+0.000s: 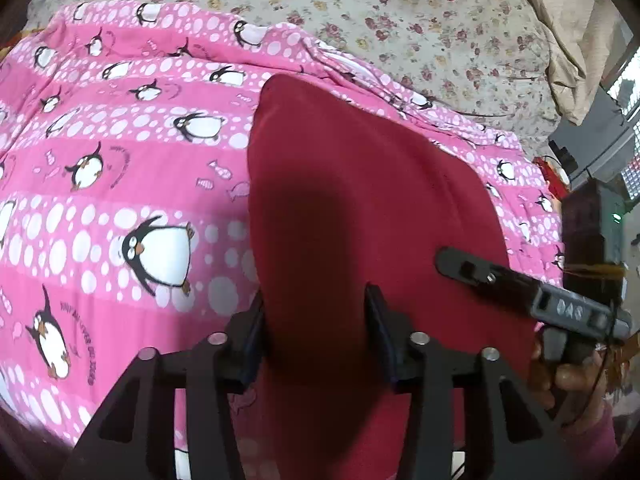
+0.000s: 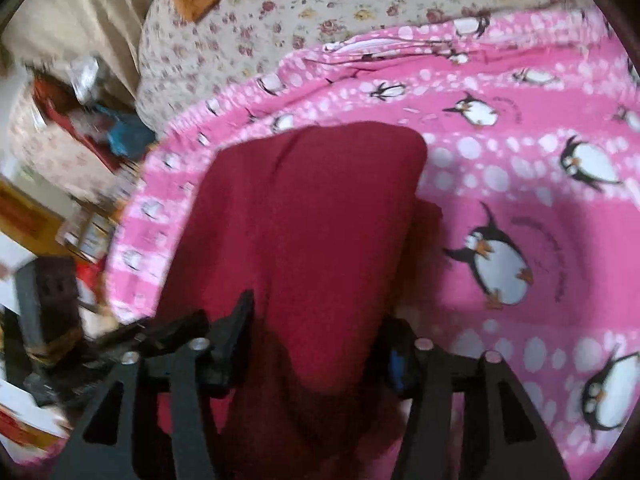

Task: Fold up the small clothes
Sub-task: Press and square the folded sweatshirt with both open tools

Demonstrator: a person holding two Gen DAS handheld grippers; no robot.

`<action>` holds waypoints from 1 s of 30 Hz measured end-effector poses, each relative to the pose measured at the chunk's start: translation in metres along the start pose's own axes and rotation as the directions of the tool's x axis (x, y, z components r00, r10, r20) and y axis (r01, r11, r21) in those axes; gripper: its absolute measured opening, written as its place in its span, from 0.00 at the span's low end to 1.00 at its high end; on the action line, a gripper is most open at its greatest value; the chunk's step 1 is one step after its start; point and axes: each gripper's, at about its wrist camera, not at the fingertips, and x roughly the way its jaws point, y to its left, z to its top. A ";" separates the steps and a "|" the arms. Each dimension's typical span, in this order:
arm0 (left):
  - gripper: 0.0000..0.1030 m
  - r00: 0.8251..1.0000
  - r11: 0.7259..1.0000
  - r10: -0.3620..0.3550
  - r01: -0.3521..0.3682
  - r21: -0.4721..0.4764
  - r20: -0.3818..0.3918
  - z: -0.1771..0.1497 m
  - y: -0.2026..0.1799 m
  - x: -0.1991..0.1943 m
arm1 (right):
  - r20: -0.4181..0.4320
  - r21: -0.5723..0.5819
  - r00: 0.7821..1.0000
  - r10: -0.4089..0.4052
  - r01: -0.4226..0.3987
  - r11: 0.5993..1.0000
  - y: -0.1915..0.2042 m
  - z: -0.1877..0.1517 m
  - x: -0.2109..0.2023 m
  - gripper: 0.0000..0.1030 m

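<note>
Holding red garment (image 1: 360,208) between grippers

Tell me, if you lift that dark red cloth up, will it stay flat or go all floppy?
Probably floppy: the red cloth is soft fabric that already bends in a fold over itself on the penguin blanket. It looks light, being thin. It likely won't slip much, since both are cloth.

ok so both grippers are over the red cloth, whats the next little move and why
Probably close the left gripper on the near edge of the red garment. Its fingers stand apart with red fabric between them, and the right gripper straddles the cloth the same way, so neither visibly holds it yet on the penguin blanket.
</note>
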 end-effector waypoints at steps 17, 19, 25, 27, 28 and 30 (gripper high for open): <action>0.34 0.990 0.991 0.129 -0.131 0.041 0.055 -0.009 -0.012 -0.009 | 0.157 -0.304 0.969 -0.188 0.229 0.925 0.081 -0.047 -0.071 0.61; 0.35 0.990 0.990 0.131 -0.134 0.039 0.060 -0.009 -0.011 -0.009 | 0.124 -0.315 0.966 -0.227 0.255 0.914 0.078 -0.049 -0.054 0.57; 0.42 0.987 0.989 0.141 -0.143 0.029 0.075 -0.012 -0.011 -0.004 | 0.056 -0.255 0.957 -0.285 0.289 0.923 0.046 -0.056 -0.020 0.62; 0.42 0.986 0.989 0.143 -0.146 0.024 0.086 -0.014 -0.011 -0.004 | 0.051 -0.235 0.960 -0.274 0.278 0.931 0.042 -0.056 -0.021 0.62; 0.42 0.984 0.988 0.149 -0.152 0.023 0.099 -0.015 -0.012 -0.007 | 0.047 -0.225 0.962 -0.269 0.272 0.936 0.041 -0.056 -0.022 0.63; 0.42 0.981 0.987 0.158 -0.162 0.023 0.112 -0.017 -0.014 -0.011 | 0.054 -0.216 0.964 -0.260 0.265 0.940 0.043 -0.056 -0.027 0.63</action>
